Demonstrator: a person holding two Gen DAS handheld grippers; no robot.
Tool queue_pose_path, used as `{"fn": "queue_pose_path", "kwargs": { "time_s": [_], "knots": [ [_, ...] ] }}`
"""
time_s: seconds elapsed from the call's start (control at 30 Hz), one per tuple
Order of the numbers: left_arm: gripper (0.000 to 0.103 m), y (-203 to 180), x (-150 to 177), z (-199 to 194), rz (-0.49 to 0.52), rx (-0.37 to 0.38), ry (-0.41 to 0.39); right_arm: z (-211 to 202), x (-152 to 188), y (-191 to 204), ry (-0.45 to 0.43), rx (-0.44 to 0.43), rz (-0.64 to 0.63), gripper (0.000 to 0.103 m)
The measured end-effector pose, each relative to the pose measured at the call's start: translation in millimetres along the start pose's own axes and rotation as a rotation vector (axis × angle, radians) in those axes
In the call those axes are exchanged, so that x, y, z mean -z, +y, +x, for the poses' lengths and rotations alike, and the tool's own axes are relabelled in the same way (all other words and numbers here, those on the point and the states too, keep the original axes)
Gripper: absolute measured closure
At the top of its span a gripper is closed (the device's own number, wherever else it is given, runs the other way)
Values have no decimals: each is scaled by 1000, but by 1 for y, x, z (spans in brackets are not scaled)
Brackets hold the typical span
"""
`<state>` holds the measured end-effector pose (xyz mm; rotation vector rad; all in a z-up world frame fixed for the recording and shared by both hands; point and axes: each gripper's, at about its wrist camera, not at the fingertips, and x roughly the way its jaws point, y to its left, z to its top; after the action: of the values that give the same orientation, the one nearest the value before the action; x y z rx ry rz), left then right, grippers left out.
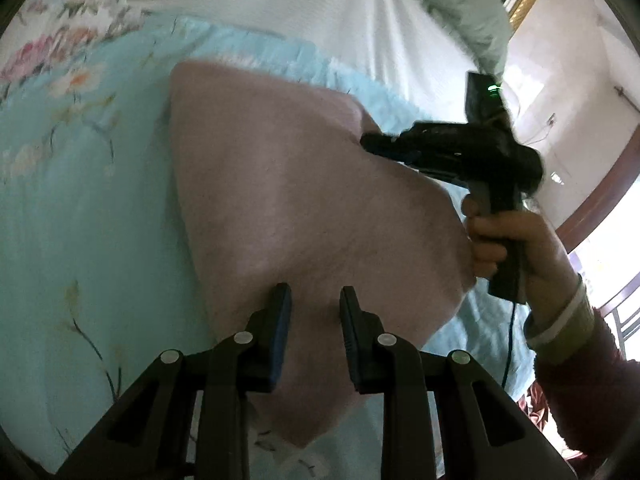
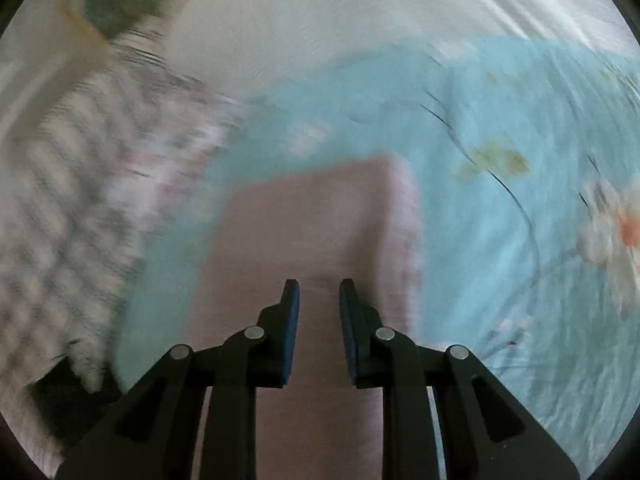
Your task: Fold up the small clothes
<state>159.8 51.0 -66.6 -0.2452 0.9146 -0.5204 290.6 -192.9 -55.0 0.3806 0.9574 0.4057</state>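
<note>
The pink cloth (image 1: 304, 200) lay folded on the blue floral sheet (image 1: 80, 200), and both the left gripper (image 1: 315, 300) and right gripper (image 2: 319, 294) hovered above it, jaws apart and empty, probably ready to pinch an edge, though blur obscured detail.

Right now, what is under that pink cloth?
The pink cloth lies on a light blue flowered sheet, visible all around it. Whatever sits directly beneath the cloth is covered.
</note>
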Motion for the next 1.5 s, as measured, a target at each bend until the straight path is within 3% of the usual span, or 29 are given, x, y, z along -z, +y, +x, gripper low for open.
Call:
{"fn": "queue_pose_path", "kwargs": {
  "time_s": [0.1,0.17,0.2,0.3,0.43,0.47,0.53,0.73,0.9,1.07,1.13,1.33,1.5],
  "knots": [
    [81,2,1,-7,-20,15,-6,-14,8,-9,-48,-14,60,103],
    [81,-2,2,-15,-6,8,-17,-37,15,5,-99,1,9,101],
    [81,-4,4,-18,7,0,-19,-53,23,15,-119,-33,-19,101],
    [80,-6,12,-27,21,-15,-22,-78,51,30,-116,-71,-71,100],
    [80,-2,25,-28,7,-25,-14,-61,86,12,-20,9,-61,103],
    [80,-2,26,-26,-3,-27,-10,-55,94,2,-13,-4,-40,103],
    [80,-3,28,-25,-11,-31,-17,-58,98,-4,-43,-31,-25,103],
    [80,-5,32,-25,-8,-70,-31,-65,99,3,-55,7,-49,103],
    [75,-11,37,-31,15,-92,-39,-99,117,36,-122,10,-187,100],
    [75,-14,42,-29,34,-122,-41,-74,137,14,-11,91,-159,100],
    [75,-15,43,-29,32,-128,-36,-71,141,1,-21,51,-110,100],
    [73,-19,47,-25,42,-168,-37,-73,145,10,-24,81,-137,100],
    [65,-18,52,-24,38,-201,-30,-76,147,11,-27,75,-126,100]
  ]
}}
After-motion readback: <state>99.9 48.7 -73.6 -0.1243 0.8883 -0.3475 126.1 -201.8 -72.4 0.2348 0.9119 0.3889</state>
